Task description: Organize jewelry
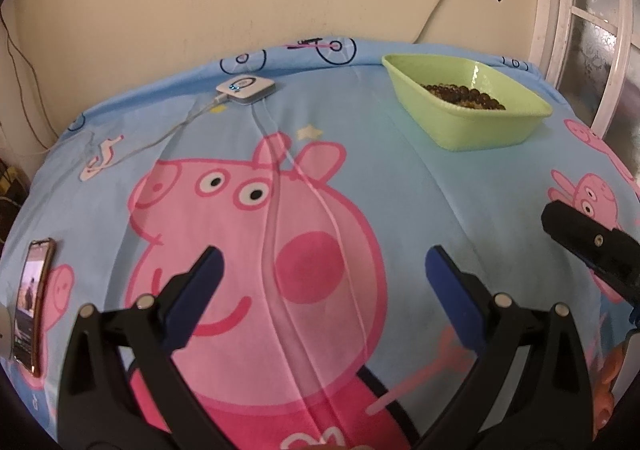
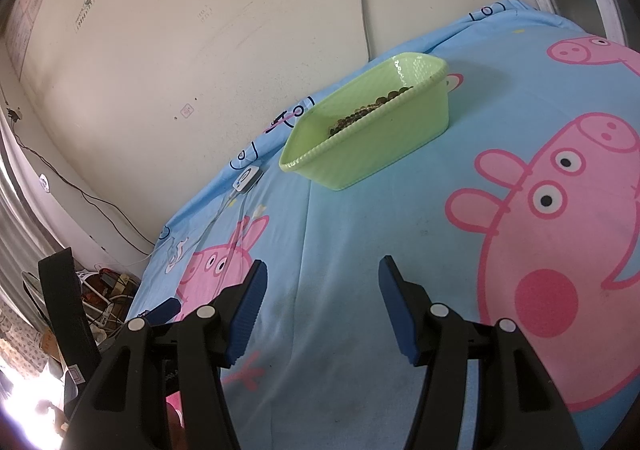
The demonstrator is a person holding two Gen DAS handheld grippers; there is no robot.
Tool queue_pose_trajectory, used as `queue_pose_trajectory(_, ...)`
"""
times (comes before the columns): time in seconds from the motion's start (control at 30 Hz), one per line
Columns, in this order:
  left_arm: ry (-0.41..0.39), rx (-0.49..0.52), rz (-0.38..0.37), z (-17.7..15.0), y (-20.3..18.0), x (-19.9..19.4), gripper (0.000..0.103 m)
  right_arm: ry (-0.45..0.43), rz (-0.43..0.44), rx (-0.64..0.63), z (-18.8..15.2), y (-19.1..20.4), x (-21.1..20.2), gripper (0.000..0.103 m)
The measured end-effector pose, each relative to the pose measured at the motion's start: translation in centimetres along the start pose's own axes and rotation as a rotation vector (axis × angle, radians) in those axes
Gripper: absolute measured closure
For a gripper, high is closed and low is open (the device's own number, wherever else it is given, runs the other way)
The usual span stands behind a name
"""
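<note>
A light green plastic tub (image 1: 480, 118) stands at the far right of the bed, with dark bead jewelry (image 1: 464, 95) lying in it. It also shows in the right wrist view (image 2: 372, 146), where the beads (image 2: 368, 110) peek over its rim. My left gripper (image 1: 326, 262) is open and empty above the pink pig print. My right gripper (image 2: 322, 278) is open and empty, well short of the tub. The right gripper's black body (image 1: 592, 246) shows at the right edge of the left wrist view.
A blue cartoon-pig bedsheet (image 1: 400, 190) covers the bed. A small white device (image 1: 246, 89) with white cables lies near the far edge. A phone (image 1: 32, 302) lies at the left edge. A wall stands behind; clutter and cords (image 2: 104, 290) lie on the floor to the left.
</note>
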State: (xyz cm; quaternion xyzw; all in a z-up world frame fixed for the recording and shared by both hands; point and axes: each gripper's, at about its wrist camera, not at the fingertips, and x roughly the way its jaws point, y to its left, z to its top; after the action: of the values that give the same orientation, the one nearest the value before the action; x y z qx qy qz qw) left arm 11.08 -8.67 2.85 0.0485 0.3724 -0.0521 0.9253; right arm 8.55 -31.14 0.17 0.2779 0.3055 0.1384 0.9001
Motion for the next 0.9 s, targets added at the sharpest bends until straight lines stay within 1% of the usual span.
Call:
queue_pose_trajectory(0.5,-0.006,0.009,0.017,0.03,-0.14,-0.17,0.006,-0.001,0.002,0.001,-0.01,0.0,0.19,0.069)
queue_pose_trajectory(0.9,-0.011,0.005,0.0,-0.14,0.06,-0.49,0.006,-0.004,0.005,0.001,-0.13,-0.02,0.25,0.069)
